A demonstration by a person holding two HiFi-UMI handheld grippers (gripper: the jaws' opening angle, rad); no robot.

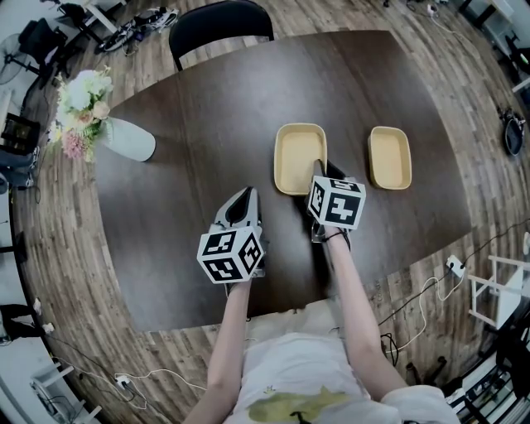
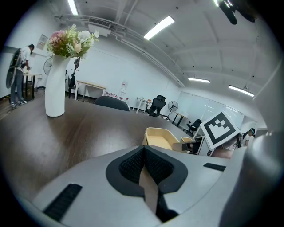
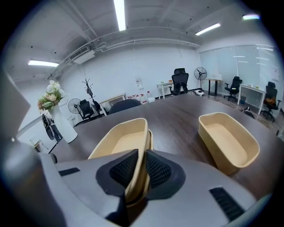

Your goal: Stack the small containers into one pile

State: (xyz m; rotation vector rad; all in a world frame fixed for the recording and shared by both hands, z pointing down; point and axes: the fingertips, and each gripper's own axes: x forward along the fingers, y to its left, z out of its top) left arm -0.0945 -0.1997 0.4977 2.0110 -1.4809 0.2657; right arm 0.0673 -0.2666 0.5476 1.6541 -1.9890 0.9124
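My right gripper [image 1: 325, 171] sits near the middle of the dark oval table [image 1: 190, 124]. In the right gripper view its fingers pinch the near side wall of a tan container [image 3: 119, 141], one ribbed pad inside the wall and one outside. A second rim shows just outside the first on the right, so this container looks nested in another of the same kind, though I cannot be sure. From overhead, the gripped container [image 1: 298, 156] lies at 12 o'clock from the gripper's marker cube, with the grip on its near right corner. A single tan container [image 1: 389, 157] rests open side up at 3 o'clock from the gripped one, apart from it. My left gripper [image 1: 243, 197] hangs over bare tabletop at 8 o'clock from the right one. In the left gripper view its fingers are pressed together with nothing between them. That view looks across the table towards the gripped container and the right gripper's cube. A white vase [image 1: 128, 139] of flowers lies at 10 o'clock on the table, and a dark chair [image 1: 219, 23] stands at the far edge at 12 o'clock.
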